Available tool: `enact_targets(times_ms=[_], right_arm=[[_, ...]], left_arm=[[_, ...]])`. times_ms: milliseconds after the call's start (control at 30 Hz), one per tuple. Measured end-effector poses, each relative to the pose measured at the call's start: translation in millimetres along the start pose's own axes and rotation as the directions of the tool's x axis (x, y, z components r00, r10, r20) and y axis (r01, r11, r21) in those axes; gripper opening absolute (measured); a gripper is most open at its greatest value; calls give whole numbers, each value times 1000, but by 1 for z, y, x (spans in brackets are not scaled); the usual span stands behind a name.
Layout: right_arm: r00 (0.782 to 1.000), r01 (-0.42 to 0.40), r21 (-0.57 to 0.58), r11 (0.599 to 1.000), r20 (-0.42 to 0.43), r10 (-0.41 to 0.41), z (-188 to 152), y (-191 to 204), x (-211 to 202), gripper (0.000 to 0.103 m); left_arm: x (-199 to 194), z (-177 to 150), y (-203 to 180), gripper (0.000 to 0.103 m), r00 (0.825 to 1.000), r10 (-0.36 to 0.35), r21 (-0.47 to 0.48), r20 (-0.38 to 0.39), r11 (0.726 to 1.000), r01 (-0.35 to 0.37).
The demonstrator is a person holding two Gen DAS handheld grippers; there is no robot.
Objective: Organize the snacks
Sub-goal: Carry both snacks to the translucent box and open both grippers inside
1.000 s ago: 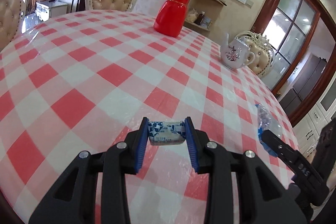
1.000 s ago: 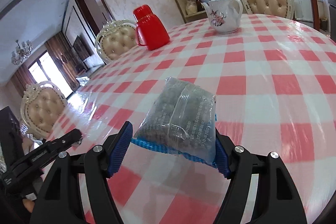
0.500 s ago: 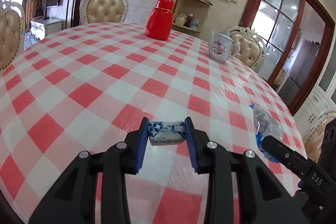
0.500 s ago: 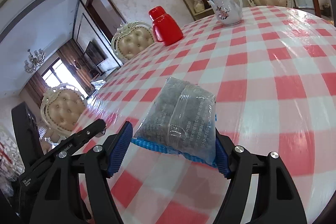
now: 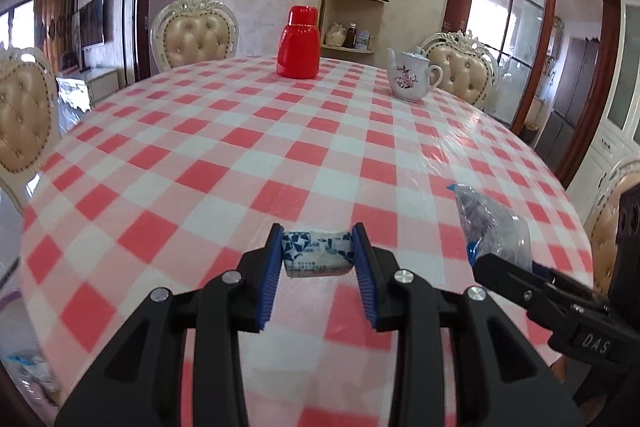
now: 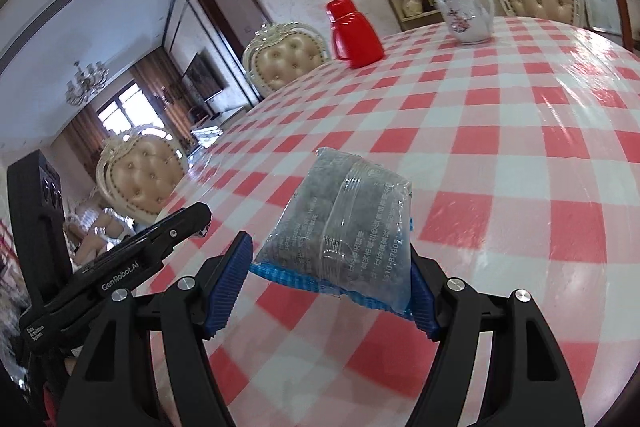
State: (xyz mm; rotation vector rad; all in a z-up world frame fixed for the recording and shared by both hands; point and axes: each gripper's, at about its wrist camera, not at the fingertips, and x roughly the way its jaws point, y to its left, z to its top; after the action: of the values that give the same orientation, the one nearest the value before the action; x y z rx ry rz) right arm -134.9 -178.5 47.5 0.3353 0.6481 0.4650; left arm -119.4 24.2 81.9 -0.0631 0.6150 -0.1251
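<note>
clamping a small blue-and-white snack packet, the left tool hovers above the checkered worktop while the right tool grips a clear snack bag.

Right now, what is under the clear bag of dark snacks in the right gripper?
Under the clear bag of dark snacks, clamped in the right gripper, only the red-and-white checked tablecloth shows. The patch directly beneath the bag is covered, so nothing can be confirmed there.

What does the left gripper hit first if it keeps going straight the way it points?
Likely the bare checked tablecloth: the left gripper, shut on a small snack pack, tilts down at it. The red flask stands far beyond.
</note>
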Motion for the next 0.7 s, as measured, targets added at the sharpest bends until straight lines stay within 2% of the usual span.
enact_targets(times_ms=[400, 533, 700], right_arm=[[994, -92, -144, 985, -65, 83, -26, 77, -5, 69], [988, -136, -202, 970, -102, 117, -36, 107, -2, 69], [972, -208, -302, 930, -172, 161, -60, 158, 6, 69]], left_arm=[[-67, -30, 52, 35, 999, 46, 49, -8, 998, -46], [-87, -35, 75, 35, 997, 76, 80, -19, 994, -75], [-112, -44, 113, 35, 994, 99, 77, -48, 992, -95]])
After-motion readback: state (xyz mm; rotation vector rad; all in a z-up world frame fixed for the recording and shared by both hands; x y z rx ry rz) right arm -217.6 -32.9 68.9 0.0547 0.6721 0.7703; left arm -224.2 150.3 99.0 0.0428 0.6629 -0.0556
